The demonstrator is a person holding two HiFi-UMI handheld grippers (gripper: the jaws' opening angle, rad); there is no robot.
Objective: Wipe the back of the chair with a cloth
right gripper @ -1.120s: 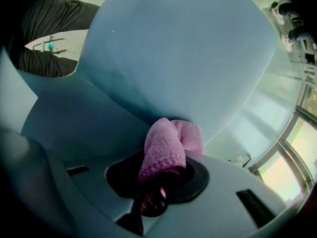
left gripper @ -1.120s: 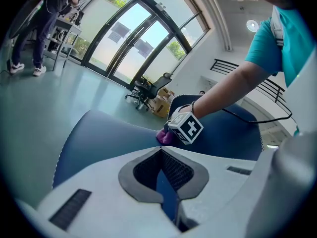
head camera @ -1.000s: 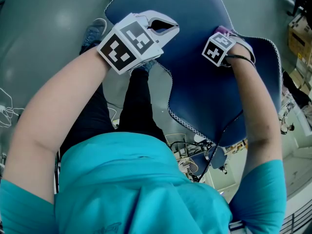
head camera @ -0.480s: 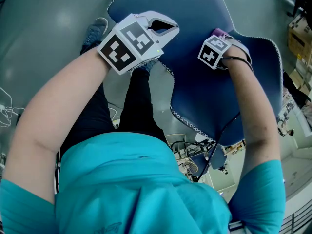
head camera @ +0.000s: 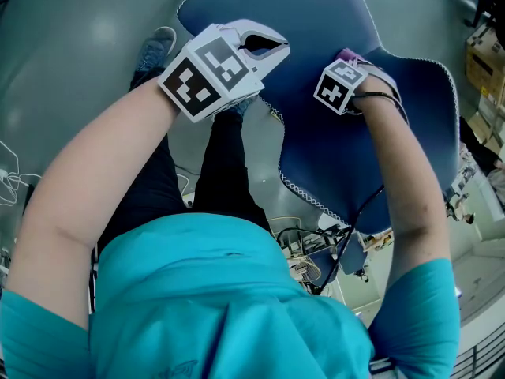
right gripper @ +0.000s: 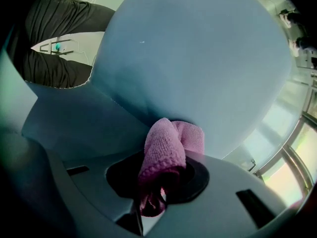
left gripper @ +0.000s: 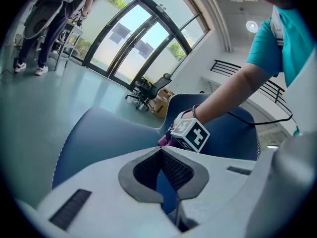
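The blue chair back (head camera: 339, 148) with white-stitched edges fills the upper head view. My right gripper (head camera: 353, 63) is shut on a pink cloth (head camera: 348, 54) and presses it against the chair's blue surface (right gripper: 198, 68). In the right gripper view the cloth (right gripper: 171, 143) bulges out of the right gripper (right gripper: 163, 170). My left gripper (head camera: 267, 44) sits at the chair's left edge, and its tips (left gripper: 159, 151) meet with the blue edge (left gripper: 166, 187) pinched between the jaws. From the left gripper view I also see the right gripper's marker cube (left gripper: 192, 134) and a bit of cloth (left gripper: 165, 139).
The person's dark trouser legs and a shoe (head camera: 154, 50) stand beside the chair on the grey floor. Cables and gear (head camera: 316, 251) lie under it. An office chair and cardboard boxes (left gripper: 151, 90) stand by the glass doors, and another person (left gripper: 44, 29) is at the far left.
The right gripper has slid a little to the left across the chair with the cloth. The left gripper has kept its place on the edge.
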